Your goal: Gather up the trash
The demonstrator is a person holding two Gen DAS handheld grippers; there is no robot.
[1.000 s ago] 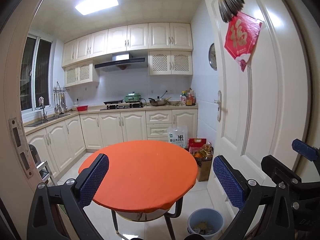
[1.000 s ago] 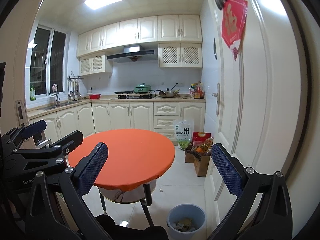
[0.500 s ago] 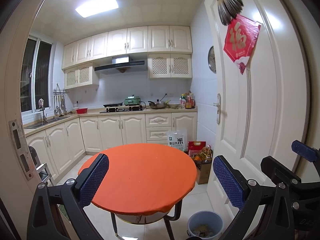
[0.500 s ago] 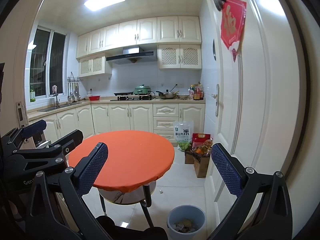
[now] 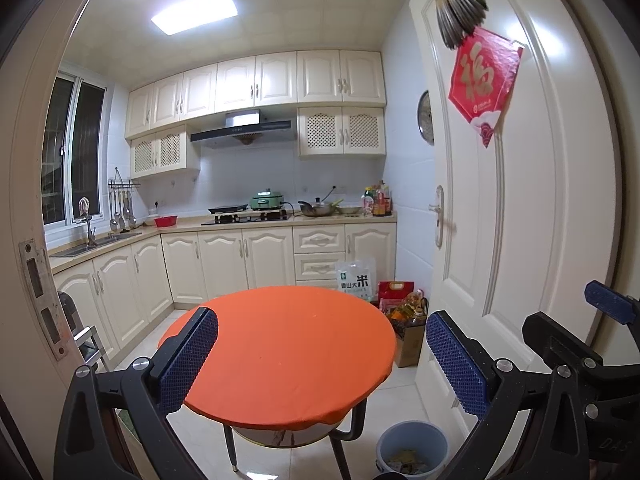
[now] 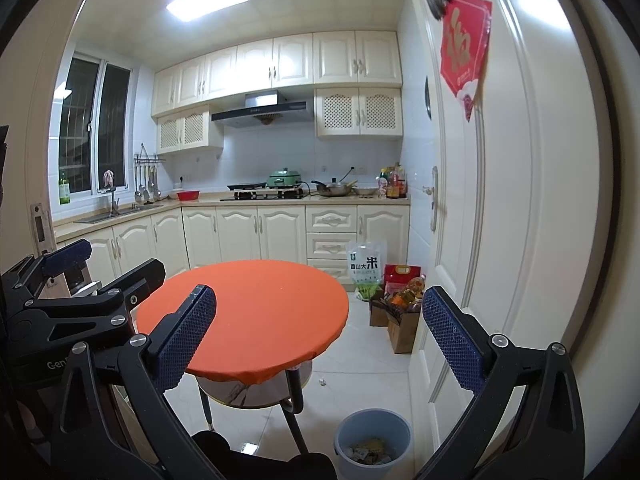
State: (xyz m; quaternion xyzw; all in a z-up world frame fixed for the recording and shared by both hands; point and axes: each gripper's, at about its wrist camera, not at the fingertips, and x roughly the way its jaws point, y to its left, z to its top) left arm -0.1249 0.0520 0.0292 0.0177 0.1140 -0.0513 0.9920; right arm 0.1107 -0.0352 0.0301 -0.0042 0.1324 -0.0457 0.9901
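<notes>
A white door [image 5: 520,208] stands open on the right, a red paper square [image 5: 482,84] hung on it; one round table [image 5: 280,344] with an orange cover sits mid-floor in a cream-cabinet kitchen, its top bare; beside the door, near the table's far right edge, two cardboard boxes [image 6: 402,330] stand on the tiles, packed with bottles and packets too jumbled to count; behind them lean one white rice bag [image 6: 366,266] and one red carton [image 6: 402,274]. One blue-grey bin [image 6: 372,436] stands on the floor in front of the table, close to the door; inside lies a shallow layer of crumpled wrappers [image 6: 368,453], the collected trash, well below the rim; one small white scrap [image 6: 321,381] lies on the tiles between table leg and door.

The left gripper [image 5: 320,360] is held above the table's near edge, jaws spread wide, nothing between the blue pads; the right gripper [image 6: 320,344] is likewise spread and empty.
</notes>
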